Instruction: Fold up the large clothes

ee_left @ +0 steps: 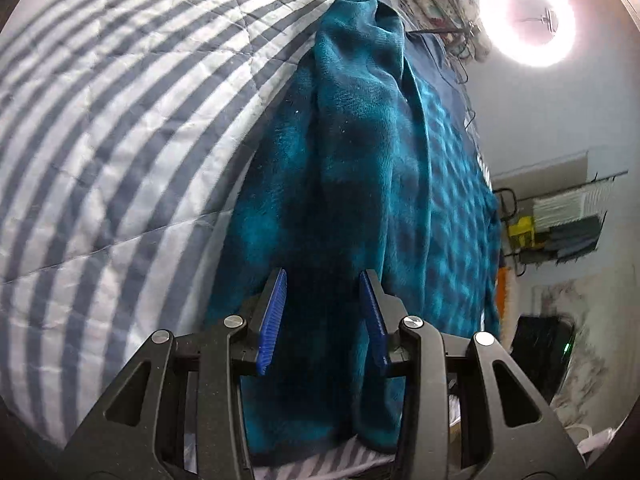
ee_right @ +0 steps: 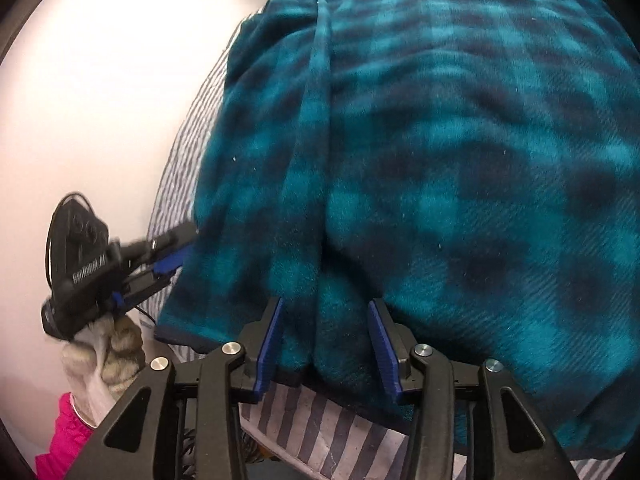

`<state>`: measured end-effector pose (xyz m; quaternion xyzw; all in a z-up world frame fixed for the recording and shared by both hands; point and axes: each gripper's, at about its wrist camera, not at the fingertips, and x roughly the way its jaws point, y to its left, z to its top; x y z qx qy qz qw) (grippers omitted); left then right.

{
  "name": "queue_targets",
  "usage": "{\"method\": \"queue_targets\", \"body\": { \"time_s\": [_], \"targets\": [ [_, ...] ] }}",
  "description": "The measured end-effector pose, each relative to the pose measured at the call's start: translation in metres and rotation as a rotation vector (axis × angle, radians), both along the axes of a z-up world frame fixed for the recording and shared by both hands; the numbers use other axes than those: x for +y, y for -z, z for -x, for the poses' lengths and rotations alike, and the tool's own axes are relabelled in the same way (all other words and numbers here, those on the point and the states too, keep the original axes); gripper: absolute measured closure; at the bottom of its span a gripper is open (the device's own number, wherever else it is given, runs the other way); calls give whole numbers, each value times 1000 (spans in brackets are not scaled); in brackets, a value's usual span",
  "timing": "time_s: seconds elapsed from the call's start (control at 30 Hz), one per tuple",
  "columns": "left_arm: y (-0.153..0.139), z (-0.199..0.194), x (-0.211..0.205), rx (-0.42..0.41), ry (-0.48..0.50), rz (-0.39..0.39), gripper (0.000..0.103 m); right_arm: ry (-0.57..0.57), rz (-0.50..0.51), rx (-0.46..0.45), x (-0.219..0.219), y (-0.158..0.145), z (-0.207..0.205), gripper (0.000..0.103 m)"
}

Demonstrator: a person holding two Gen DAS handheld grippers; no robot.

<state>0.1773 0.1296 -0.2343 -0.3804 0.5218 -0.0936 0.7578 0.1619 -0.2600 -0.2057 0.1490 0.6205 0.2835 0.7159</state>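
- The striped bed cover (ee_left: 120, 140) fills the left side of the left wrist view. It is the bed that carries the cloth, and it is soft and bare there.
- The teal checked blanket (ee_left: 360, 160) lies on the bed. It runs long and narrow, straight away from the left gripper (ee_left: 324, 304), with a bunched ridge down its middle.
- The left gripper has its blue pads apart. The near end of the blanket sits between them, but they do not look pressed on it.
- To the right in that view are a bright ring lamp (ee_left: 528, 20) and a rack of things (ee_left: 560, 220) by the wall. Both are well away from the cloth.
- In the right wrist view, the left gripper (ee_right: 176, 258) shows at the far left, held by a gloved hand (ee_right: 104, 356) at the blanket's left corner. I think its tips touch the edge, but that part is blurry.
- The right gripper (ee_right: 326, 336) has its jaws apart too. A thick fold of the blanket (ee_right: 440, 160) at the near edge sits between its pads.
- Both grippers are at the same near edge, left one at the corner, right one further along.
- My guess is the next move is to close on that edge and carry it away, over the blanket's long length. Nothing stands in the way on the bed.
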Motion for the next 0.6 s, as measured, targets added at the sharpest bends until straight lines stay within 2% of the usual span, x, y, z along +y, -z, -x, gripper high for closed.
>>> {"method": "queue_targets", "body": {
  "time_s": [0.07,0.13,0.2,0.23,0.27,0.37,0.47,0.6],
  "targets": [
    [2,-8,-5,-3,-5,20,65,-14,4,-3,2,0,3,60],
    [1,-12,-9,-10,-5,27,65,-36,18,-17,4,-1,6,70],
    [-3,-13,-12,-23,-6,18,79,-42,4,-12,14,3,0,86],
    [-5,-15,-13,-26,-4,7,98,-46,-7,-8,17,4,-2,90],
    [-7,-16,-13,-32,1,2,98,-51,-15,-8,19,4,-3,96],
    [-18,-18,-12,-68,5,-45,100,-68,-17,-29,28,1,-5,102],
    [-27,-17,-11,-92,-2,-87,101,-70,-27,-52,31,-6,-7,103],
    [-37,-12,-4,-94,-24,-101,102,-41,-42,-64,23,-13,-6,103]
  ]
}}
